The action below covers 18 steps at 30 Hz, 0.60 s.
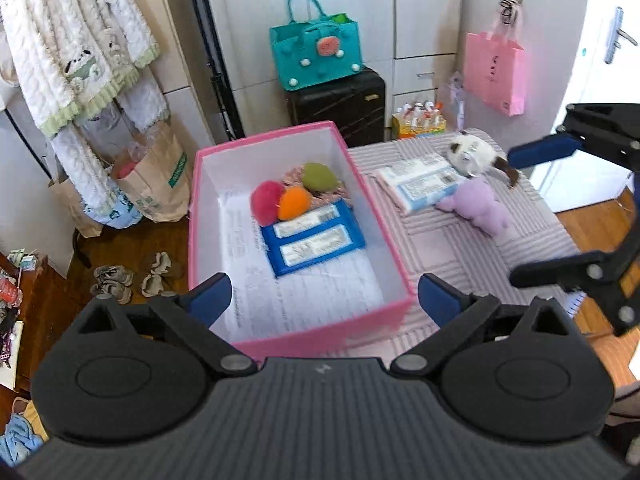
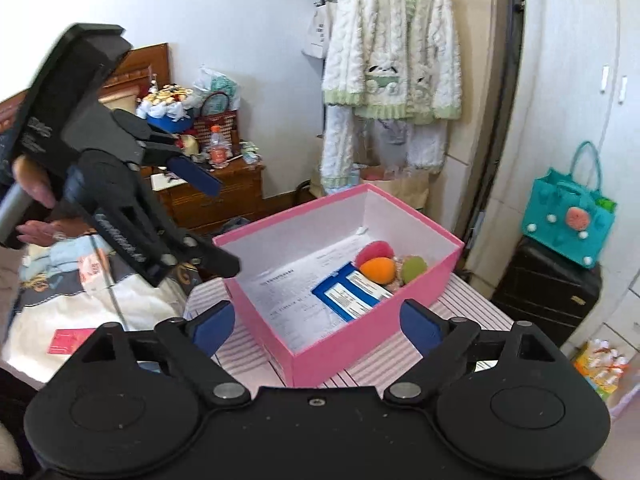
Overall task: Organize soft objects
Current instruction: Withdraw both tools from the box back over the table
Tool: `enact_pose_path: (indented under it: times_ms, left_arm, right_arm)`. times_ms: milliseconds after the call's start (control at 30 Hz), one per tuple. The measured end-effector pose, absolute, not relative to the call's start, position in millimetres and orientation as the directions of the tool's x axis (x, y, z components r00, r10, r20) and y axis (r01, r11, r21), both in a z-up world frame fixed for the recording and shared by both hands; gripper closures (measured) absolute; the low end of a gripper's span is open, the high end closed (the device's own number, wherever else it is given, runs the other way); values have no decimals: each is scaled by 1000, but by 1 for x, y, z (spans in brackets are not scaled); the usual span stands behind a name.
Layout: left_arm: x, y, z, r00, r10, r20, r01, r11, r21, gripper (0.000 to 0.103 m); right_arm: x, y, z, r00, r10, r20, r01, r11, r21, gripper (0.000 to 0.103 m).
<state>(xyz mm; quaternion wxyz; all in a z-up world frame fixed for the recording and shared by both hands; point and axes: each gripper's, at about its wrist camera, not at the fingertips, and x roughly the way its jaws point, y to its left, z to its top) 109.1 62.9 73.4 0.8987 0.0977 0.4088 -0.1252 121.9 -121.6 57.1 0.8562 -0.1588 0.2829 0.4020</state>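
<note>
1. Both grippers hang over the near end of the pink box (image 1: 280,136), nothing in either. The left gripper (image 1: 324,298) has its blue fingers (image 1: 210,296) spread wide apart, empty air between them.
2. Same for the right gripper (image 2: 316,326): pads well apart, holding nothing.
3. That box sits on a striped cloth (image 1: 460,248), lined with printed paper.
4. At its far end: red pompom (image 1: 266,202), orange pompom (image 1: 294,202) and green pompom (image 1: 318,176), all bunched together, touching, on some patterned fabric.
5. Just in front of them lies a blue tissue pack (image 1: 314,238).
6. Outside the box, on the cloth: a white tissue pack (image 1: 420,184), a purple plush (image 1: 480,206) right against it, and a white-and-brown plush (image 1: 474,154) behind.
</note>
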Motion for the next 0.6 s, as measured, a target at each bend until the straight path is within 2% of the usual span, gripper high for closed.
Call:
enact_pose_path:
  times_ms: [333,600]
  left_arm:
    - [72,32,61,628,-196,-753,361,931,58,1]
    - [55,8,42,640,-270,-720,419,907,32,2]
  right_arm:
    - [79,-158,43,588,574,-570,-741,664,-95,6]
    - [62,-195,12,607,533,-590,-700,710,-79,6]
